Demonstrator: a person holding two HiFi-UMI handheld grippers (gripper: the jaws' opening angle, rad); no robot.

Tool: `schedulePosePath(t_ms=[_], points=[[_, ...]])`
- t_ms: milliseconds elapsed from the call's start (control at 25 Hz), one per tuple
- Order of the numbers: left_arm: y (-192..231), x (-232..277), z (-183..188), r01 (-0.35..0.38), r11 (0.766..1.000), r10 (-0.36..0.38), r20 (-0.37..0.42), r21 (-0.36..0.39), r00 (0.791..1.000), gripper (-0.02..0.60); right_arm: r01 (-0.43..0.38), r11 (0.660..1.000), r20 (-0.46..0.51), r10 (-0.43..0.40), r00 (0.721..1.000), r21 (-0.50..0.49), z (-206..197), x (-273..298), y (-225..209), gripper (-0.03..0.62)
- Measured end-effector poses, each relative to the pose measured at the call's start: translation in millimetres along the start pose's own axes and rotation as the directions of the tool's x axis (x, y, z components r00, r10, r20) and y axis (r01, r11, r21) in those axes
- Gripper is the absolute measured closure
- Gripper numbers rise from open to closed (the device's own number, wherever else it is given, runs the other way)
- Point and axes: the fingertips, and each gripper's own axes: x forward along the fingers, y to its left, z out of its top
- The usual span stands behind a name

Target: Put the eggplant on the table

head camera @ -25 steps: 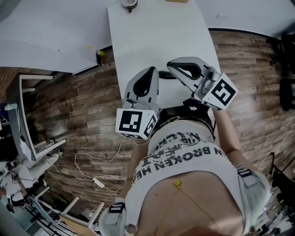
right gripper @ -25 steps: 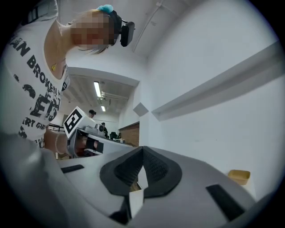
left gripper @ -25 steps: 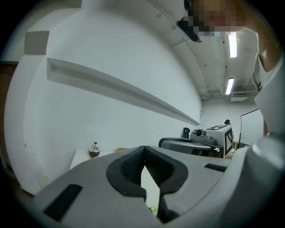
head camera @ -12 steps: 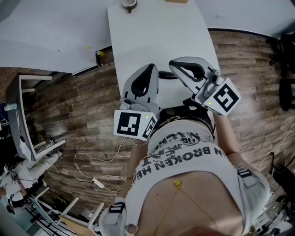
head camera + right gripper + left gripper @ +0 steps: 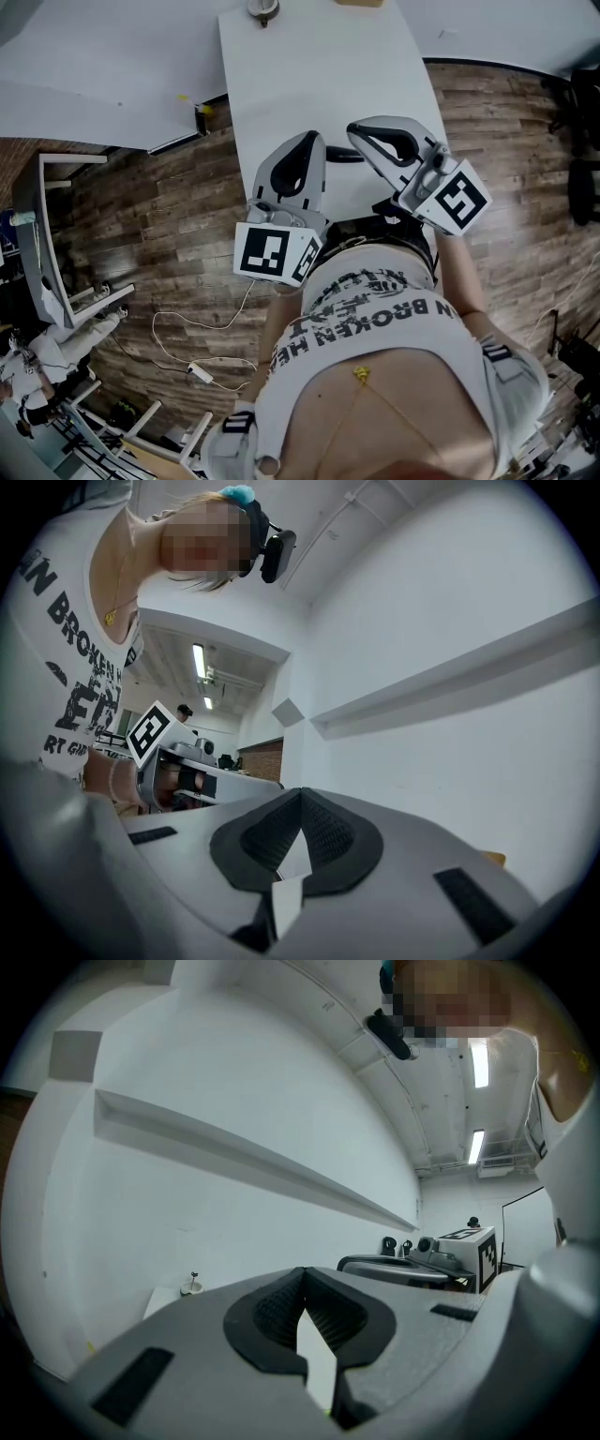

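Observation:
No eggplant shows in any view. In the head view, I hold both grippers level over the near end of a long white table (image 5: 319, 66). My left gripper (image 5: 307, 142) and my right gripper (image 5: 356, 133) point towards the far end, side by side. In the left gripper view, the left gripper (image 5: 302, 1277) has its jaws meeting at the tips with nothing between them. In the right gripper view, the right gripper (image 5: 300, 797) is likewise shut and empty. Each gripper view shows the other gripper's marker cube (image 5: 486, 1252) (image 5: 150, 731) off to the side.
A small round object (image 5: 263, 9) stands at the table's far end, also seen as a small round object (image 5: 192, 1286). White panels (image 5: 103, 75) lie at the left over a wooden floor (image 5: 159, 225). A cable with a plug (image 5: 199, 369) trails on the floor. A metal rack (image 5: 52, 234) stands far left.

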Motion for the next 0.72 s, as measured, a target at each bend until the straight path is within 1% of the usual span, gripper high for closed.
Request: schedulePosePath(t_ms=[720], points=[[-2.7,3.1,-3.0,0.018,1.000,-0.018,-0.015,0.000,1.000,0.575,-0.006,1.000,-0.030,0.005,1.000,-0.007,-3.4,-1.7,0.0,0.586]])
